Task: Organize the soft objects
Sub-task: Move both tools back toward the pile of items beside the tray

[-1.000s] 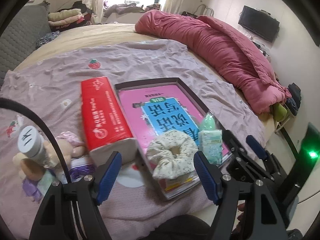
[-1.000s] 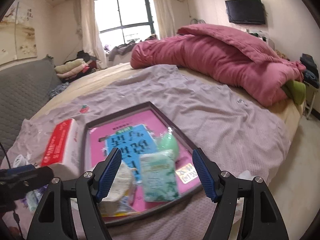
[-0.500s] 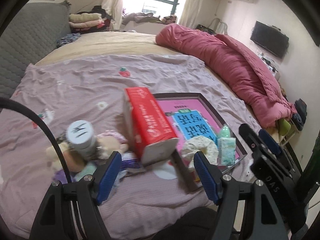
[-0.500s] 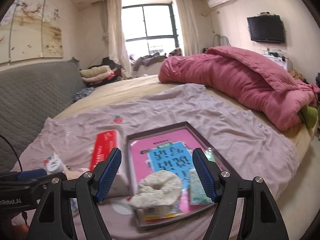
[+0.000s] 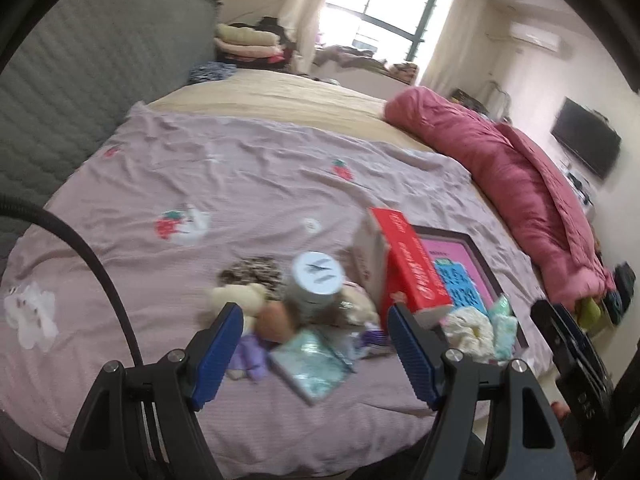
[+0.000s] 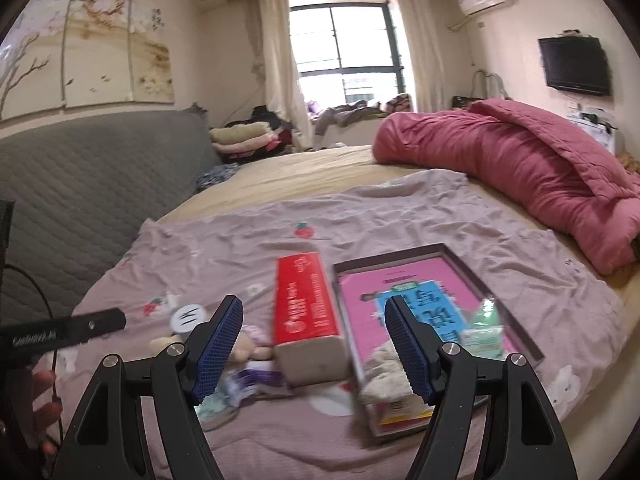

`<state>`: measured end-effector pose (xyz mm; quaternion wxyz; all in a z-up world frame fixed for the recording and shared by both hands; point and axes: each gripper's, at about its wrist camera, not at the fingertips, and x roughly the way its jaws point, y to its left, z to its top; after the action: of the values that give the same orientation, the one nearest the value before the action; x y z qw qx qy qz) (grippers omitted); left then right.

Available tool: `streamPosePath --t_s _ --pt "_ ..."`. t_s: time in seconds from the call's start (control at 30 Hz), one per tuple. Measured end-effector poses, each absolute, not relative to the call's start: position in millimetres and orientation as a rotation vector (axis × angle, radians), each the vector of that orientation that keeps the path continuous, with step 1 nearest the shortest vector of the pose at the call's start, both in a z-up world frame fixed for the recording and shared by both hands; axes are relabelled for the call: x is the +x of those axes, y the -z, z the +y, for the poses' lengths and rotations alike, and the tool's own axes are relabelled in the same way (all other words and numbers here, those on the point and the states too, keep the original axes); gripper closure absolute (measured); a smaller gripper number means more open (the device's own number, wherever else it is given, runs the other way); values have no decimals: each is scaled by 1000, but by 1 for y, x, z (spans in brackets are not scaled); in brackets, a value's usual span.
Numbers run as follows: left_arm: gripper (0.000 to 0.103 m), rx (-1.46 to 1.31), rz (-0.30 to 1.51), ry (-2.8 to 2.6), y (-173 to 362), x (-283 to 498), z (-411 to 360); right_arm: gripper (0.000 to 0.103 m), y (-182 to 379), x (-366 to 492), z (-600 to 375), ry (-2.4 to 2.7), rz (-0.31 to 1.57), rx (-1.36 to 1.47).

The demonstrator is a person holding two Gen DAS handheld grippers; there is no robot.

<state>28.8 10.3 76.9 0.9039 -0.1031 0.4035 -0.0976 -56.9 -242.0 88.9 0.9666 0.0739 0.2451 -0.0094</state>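
Seen from the left wrist, a heap of soft things lies on the pink strawberry-print sheet (image 5: 248, 184). At about ten o'clock from the left gripper (image 5: 316, 344) sits a cream plush toy (image 5: 240, 294), with a purple soft toy (image 5: 252, 354) just below it by the left pad. A white-lidded jar (image 5: 316, 284) stands at twelve o'clock in the middle of the heap, and a pale green tissue pack (image 5: 312, 364) lies flat right between the fingers, its long axis running roughly ten to four. The left gripper's jaws stand wide apart and hold nothing.

Further right, at one o'clock, the red tissue box (image 5: 412, 268) lies lengthwise beside the dark-framed tray (image 5: 480, 252), which carries a pink book (image 6: 404, 292). At the tray's near end rest a cream scrunchie (image 5: 468, 328) and a small green packet (image 5: 502, 328), touching each other.

From the right wrist, the right gripper (image 6: 314, 350) frames the red box at twelve o'clock, with the scrunchie behind its right pad at about three. Its jaws are likewise wide and empty.

My judgement: the left hand is nearer the loose heap, so the next grasp likely falls to it, and the jaws must straddle a toy clear of the hard jar.
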Motion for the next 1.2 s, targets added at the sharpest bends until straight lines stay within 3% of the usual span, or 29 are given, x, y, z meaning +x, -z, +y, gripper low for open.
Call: streamPosePath --t_s 0.43,1.2 --pt "28 -263 900 113 -46 19 79 28 -75 -53 -176 -103 550 54" --pt "28 -262 1054 115 37 60 68 28 -14 -24 -136 -179 649 -97"
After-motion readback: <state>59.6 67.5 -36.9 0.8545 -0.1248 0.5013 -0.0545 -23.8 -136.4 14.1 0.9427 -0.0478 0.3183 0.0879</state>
